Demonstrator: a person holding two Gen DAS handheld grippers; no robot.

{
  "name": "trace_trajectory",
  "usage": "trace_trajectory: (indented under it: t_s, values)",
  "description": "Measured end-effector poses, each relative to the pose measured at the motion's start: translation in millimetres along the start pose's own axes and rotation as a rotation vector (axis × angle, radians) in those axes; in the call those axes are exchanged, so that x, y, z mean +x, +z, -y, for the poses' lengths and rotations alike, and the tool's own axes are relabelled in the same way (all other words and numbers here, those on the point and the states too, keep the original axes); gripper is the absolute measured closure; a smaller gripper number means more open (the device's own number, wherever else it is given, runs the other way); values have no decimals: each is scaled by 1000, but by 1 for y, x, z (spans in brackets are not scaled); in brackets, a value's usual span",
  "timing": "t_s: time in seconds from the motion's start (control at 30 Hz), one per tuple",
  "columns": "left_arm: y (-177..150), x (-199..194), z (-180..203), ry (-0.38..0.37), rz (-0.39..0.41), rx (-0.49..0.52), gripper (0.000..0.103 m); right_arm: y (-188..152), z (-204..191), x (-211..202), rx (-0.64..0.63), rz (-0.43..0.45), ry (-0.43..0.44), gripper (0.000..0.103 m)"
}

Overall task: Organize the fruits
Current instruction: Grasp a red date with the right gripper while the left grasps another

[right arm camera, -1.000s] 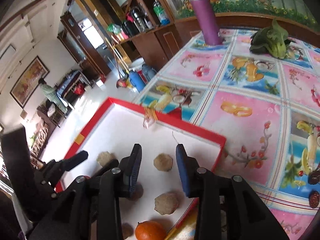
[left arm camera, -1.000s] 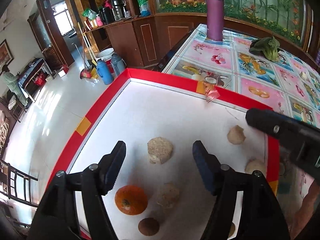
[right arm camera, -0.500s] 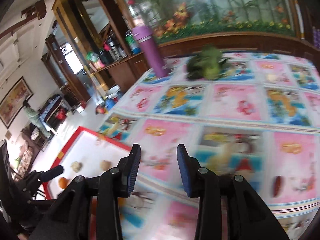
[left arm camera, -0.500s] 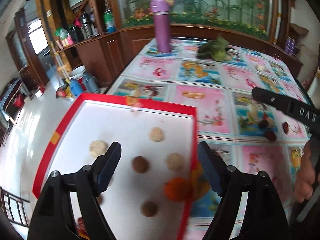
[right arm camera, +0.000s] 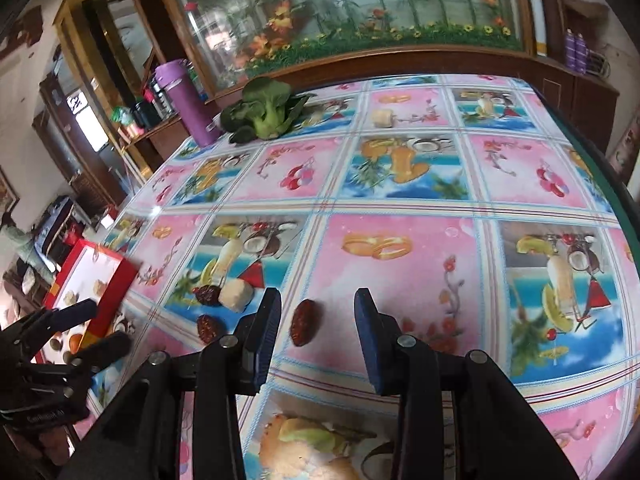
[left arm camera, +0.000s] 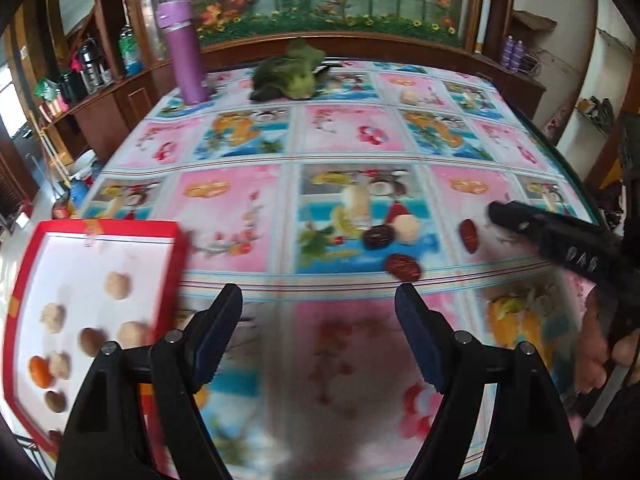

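Observation:
A red-rimmed white tray at the left holds an orange and several beige and brown round fruits. On the patterned tablecloth lie a red date, a second red date, a dark date and a pale fruit. My right gripper is open, and the first red date lies just ahead between its fingers, untouched. My left gripper hangs open and empty over the cloth right of the tray, with the dates ahead of it to the right.
A purple flask and a green leafy vegetable stand at the table's far side. A small pale piece lies beyond them. The table's dark edge runs along the right. A hand holds the right gripper.
Both grippers have swung right, away from the tray and out over the tablecloth toward the dates. Both stay open and empty.

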State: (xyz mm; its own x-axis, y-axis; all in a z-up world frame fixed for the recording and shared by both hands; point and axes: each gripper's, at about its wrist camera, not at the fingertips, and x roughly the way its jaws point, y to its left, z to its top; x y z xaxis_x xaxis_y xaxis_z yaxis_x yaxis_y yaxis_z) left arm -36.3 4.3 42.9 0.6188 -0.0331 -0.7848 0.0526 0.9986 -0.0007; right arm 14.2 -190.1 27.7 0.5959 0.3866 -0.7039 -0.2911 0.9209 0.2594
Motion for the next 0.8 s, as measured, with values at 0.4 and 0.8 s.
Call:
trace_trajectory:
  t_s: [0.4,0.8]
  values:
    - [-3,25,19,-37,-29,7,24,-11,-15,29,-72,-90,-94,66]
    - [8,51,31,-20,-57,-37,24,-4,13,24,64,-89,-121,89]
